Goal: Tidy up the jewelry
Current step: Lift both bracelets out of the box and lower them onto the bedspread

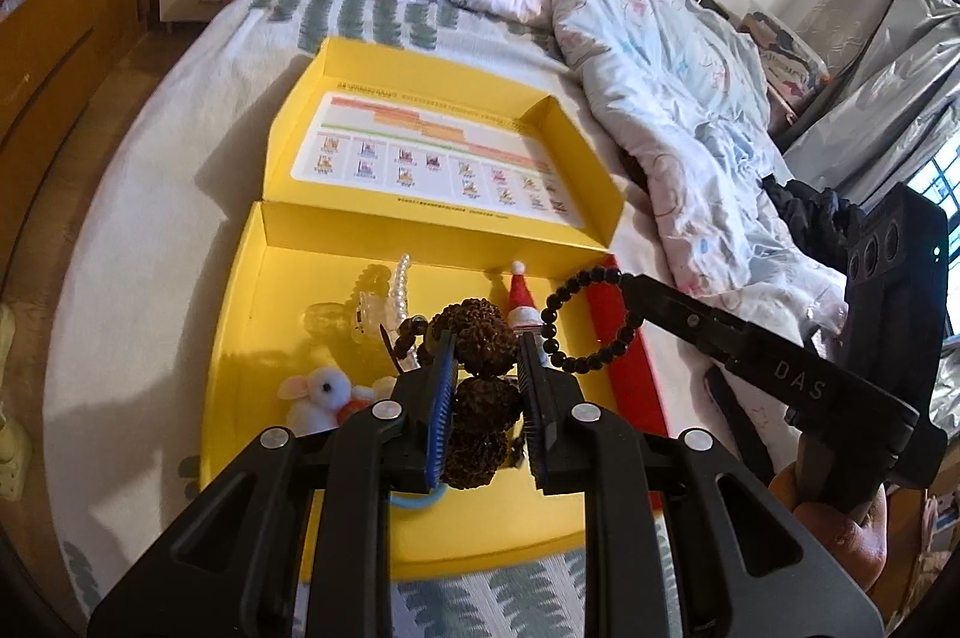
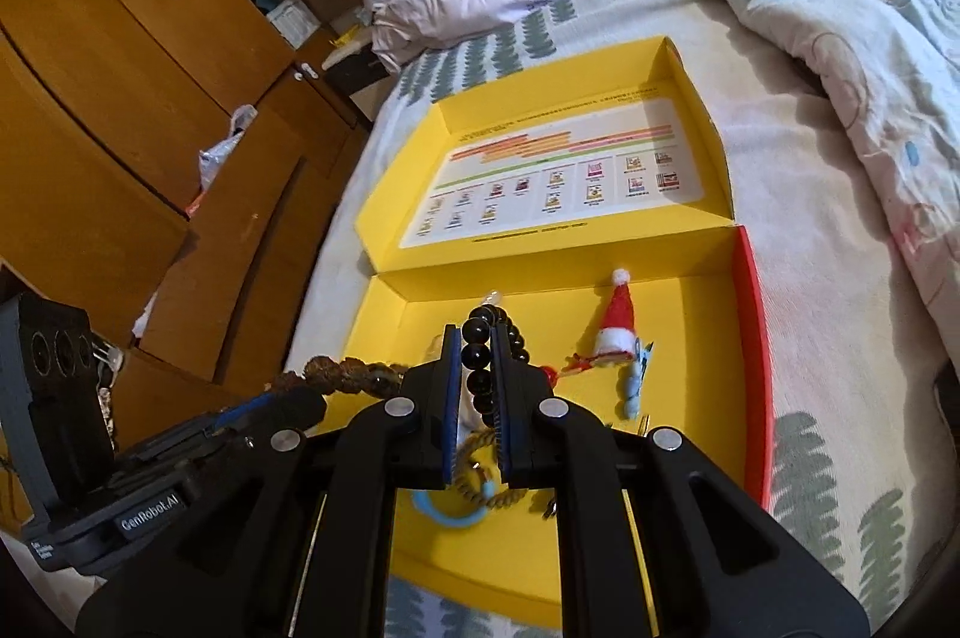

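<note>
An open yellow box lies on the bed with trinkets inside. My left gripper is shut on a bracelet of large rough brown beads, held above the box. My right gripper is shut on a black bead bracelet, also above the box; its loop hangs from the right gripper's fingers in the left wrist view. The brown bracelet and the left gripper's body show at the lower left of the right wrist view.
In the box lie a small Santa hat, a white plush rabbit, a clear hair claw, a pearl strand, a blue ring and a tan bead bracelet. Crumpled quilts cover the bed behind. Wooden cabinets stand at the left.
</note>
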A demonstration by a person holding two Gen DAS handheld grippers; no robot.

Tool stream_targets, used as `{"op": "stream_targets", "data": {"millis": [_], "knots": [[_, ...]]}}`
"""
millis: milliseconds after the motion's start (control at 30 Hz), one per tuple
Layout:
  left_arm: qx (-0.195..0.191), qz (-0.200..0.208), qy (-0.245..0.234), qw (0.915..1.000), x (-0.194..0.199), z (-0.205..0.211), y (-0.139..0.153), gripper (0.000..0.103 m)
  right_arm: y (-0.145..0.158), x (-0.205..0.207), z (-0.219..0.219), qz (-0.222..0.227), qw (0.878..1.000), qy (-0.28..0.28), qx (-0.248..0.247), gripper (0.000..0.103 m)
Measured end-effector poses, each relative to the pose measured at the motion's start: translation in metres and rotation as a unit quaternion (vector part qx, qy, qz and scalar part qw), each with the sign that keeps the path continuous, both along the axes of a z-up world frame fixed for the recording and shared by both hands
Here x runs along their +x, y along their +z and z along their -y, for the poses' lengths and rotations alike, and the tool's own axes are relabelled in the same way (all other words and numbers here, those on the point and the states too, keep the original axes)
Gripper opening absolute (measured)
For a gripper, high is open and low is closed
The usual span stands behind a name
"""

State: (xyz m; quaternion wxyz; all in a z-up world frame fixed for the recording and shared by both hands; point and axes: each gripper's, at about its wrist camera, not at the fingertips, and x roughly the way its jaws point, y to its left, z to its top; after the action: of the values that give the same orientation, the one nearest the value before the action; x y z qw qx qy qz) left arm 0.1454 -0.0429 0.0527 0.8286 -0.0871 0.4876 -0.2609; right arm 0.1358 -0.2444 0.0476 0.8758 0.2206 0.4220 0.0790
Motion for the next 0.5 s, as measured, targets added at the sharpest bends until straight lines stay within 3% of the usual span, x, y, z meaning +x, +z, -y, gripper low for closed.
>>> {"op": "stream_targets", "data": {"millis": [300,500], "knots": [[0.007,0.025,-0.001,0.9997,-0.057,-0.016,0.028,0.021,0.019,-0.069,-0.001,0.006,1.000,-0.003,-0.016,0.011],[0.022,0.032,-0.021,0.9990,-0.105,-0.019,0.027,0.021,0.019,-0.133,0.007,0.008,1.000,-0.011,-0.024,0.011]]}}
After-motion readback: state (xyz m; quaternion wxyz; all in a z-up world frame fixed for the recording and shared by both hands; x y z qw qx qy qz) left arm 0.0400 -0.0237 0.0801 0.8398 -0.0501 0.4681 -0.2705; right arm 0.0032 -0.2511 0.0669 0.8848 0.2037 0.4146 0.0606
